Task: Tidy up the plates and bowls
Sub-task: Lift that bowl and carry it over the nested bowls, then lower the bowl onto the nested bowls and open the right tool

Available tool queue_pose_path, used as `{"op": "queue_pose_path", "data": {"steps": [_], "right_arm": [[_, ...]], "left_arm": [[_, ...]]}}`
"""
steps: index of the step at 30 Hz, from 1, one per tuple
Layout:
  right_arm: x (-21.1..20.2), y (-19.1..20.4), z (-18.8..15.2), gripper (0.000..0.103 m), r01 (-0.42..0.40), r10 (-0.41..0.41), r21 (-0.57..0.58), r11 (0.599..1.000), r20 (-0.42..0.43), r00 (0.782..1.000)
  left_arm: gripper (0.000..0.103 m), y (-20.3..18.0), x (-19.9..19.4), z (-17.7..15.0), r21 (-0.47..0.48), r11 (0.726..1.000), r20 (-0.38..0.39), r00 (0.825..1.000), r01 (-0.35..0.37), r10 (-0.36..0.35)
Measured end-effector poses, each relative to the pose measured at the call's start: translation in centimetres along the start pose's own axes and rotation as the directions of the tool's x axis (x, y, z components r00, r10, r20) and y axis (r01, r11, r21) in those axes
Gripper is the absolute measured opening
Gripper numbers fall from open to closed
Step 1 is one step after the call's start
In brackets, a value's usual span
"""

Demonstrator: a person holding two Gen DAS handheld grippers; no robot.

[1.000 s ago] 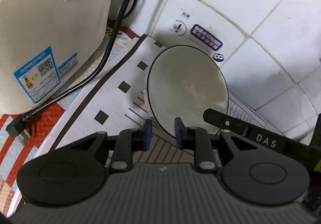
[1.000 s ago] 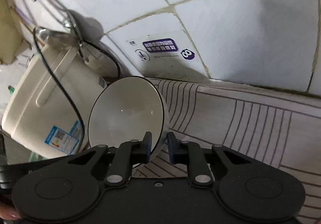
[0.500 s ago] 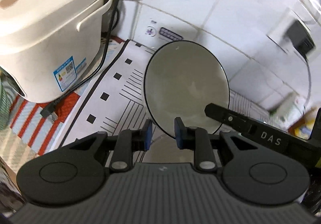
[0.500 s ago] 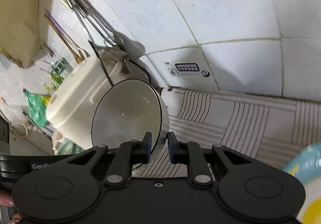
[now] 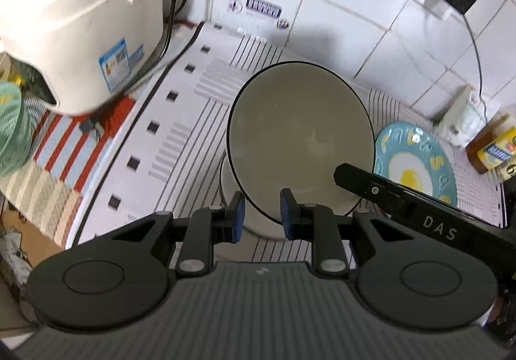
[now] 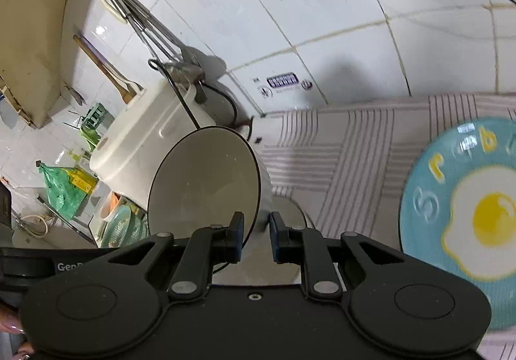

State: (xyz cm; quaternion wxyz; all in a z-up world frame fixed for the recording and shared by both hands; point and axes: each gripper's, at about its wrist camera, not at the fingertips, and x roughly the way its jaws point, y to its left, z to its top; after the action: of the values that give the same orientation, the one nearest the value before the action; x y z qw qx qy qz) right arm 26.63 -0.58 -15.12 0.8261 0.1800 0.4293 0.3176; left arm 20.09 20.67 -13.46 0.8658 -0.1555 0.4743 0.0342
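1. Both tools are clamped on the rim of one white bowl (image 5: 300, 140) with a dark edge: the left tool (image 5: 260, 215) at the lower rim in its view, the right tool (image 6: 254, 237) on the wall at the bowl's right edge. The bowl hangs tilted above the striped mat (image 5: 180, 121) on the counter, centre frame. If the two hands drift apart or twist unevenly, the thin rim could slip a pad and the bowl drop.
2. A second white bowl or base (image 5: 235, 192) seems to sit just beneath, though it is partly hidden; lowering off-centre could knock rim on rim.
3. The blue fried-egg plate (image 6: 464, 211) lies at right, near; a sideways swing could clip it.
4. The rice cooker (image 5: 80, 24), upper left, and its cord crowd that side.
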Motion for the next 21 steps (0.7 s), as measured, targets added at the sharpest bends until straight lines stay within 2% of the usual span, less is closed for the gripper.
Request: {"op": "queue_pose_path", "data": {"steps": [3,9,16,21], "right_arm": [[0.0,-0.3,-1.0,0.021,0.008,-0.008,0.026,1.000,-0.010,1.000],[0.2,-0.1,-2.5,0.021,0.042,-0.042,-0.001,0.999,-0.013,0.999],[1.3,0.4,-2.9,0.021,0.084,-0.086,-0.126,0.988,-0.007,0.996],[1.7,1.1,-3.0,0.020,0.132,-0.135,-0.230,0.964,0.002,0.991]], "left_arm": [[0.021,-0.1,0.4,-0.5,0.001,1.000,-0.025,1.000,-0.016,0.016],[0.021,-0.3,1.7,-1.1,-0.004,0.999,-0.069,0.996,-0.054,0.054],[0.022,-0.9,2.9,-0.6,-0.033,0.993,-0.111,0.988,-0.111,0.107],[0.022,-0.7,3.6,-0.2,-0.065,0.992,-0.153,0.984,-0.106,0.096]]}}
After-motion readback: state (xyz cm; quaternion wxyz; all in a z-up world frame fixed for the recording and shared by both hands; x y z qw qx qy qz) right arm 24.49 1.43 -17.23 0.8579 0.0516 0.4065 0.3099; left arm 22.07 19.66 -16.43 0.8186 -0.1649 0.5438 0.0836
